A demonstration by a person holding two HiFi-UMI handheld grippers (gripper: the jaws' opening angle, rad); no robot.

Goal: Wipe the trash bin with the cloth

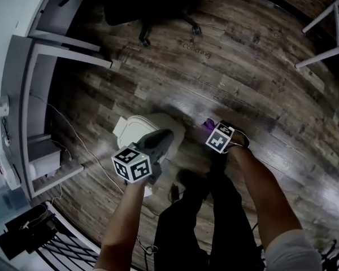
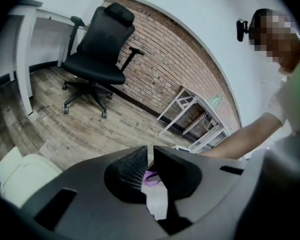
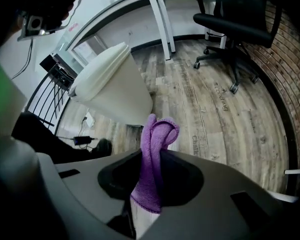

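The right tool (image 3: 151,153) pinches the purple cloth (image 3: 158,130); the left tool (image 2: 149,156) is barely open and empty. The bin (image 3: 112,89) stands to the right tool's left, nearer the left one.

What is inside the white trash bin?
Nothing inside shows: the trash bin has its white lid shut, covering whatever it holds. Only its outside can be seen. The purple cloth is outside, clamped in the right hand-held gripper.
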